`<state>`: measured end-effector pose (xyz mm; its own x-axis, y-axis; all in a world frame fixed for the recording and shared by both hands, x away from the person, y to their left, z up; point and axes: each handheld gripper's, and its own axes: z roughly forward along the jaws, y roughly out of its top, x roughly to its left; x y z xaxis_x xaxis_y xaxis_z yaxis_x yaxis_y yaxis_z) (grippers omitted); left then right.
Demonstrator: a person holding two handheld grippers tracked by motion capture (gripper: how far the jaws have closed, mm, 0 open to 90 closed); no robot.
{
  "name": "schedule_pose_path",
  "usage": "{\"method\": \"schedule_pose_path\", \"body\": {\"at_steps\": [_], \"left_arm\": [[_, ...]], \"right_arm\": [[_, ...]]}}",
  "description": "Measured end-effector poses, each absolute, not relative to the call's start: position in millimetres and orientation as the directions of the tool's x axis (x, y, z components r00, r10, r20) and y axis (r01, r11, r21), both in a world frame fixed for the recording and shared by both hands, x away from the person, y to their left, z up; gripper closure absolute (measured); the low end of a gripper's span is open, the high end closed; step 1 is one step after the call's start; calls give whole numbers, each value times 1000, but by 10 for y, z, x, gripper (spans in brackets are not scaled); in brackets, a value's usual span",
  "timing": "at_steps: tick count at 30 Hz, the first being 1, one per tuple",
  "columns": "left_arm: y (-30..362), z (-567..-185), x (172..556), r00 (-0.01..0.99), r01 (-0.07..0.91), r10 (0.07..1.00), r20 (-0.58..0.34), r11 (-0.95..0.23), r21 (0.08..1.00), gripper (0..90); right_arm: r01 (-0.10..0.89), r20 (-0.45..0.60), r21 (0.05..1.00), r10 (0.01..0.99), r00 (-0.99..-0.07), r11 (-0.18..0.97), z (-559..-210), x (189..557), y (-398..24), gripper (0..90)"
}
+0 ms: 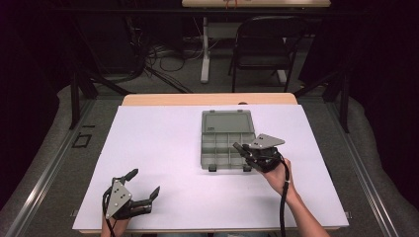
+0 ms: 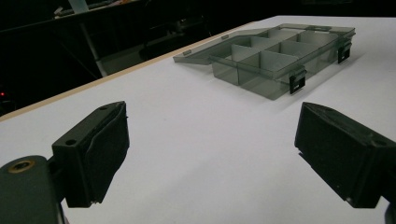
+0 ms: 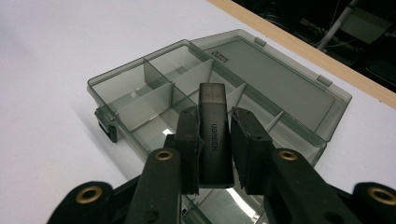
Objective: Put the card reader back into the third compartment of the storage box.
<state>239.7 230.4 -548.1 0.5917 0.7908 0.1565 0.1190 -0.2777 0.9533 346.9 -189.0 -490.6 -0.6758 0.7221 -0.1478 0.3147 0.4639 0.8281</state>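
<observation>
- Table point(image 1: 148, 148): white top, we have the organiser box point(image 1: 227, 148) near the middle, a bit to our right; lid point(image 1: 227, 121) lies flat open on the far side, divided tray twd us, two black latches on the near wall
- Box compartments look bare in the right gripper view point(image 3: 140, 100); dividers run both along & across
- Right gripper point(image 1: 245, 150) hangs over the tray's near-right corner, well nearer the box than the other hand; jaws pinched on a small dark slab marked UGREEN, prob a charger/adapter point(image 3: 214, 135)
- Key relation: adapter's long axis runs fwd along the jaws, its free end poking out over the tray cells, so the drop spot lies just below & ahead of the pads; we judge a short dip + release would seat it
- Left gripper point(image 1: 141, 185) sits near the table's near-left edge, well apart from the box, jaws spread wide w/ nothing between; box lies ahead-right of it point(image 2: 280, 60)
</observation>
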Motion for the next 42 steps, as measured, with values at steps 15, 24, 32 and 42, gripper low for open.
{"method": "schedule_pose_path", "body": {"at_steps": [15,24,32,42], "left_arm": [[2293,-5480,2397,592,120,790,160,-282,952,103],[2295,-5479,2397,591,116,790,159,-279,953,103],[2301,-5476,2396,590,114,791,160,-277,954,103],[2303,-5472,2392,589,112,792,162,-278,954,102]], "right_arm": [[332,-152,821,737,-659,465,-4893,3642,-1905,734],[343,-156,810,739,-655,475,-4883,3752,-1845,734],[361,-157,797,743,-651,485,-4909,3855,-1801,734],[397,-138,789,765,-629,469,-4942,3967,-1749,733]]}}
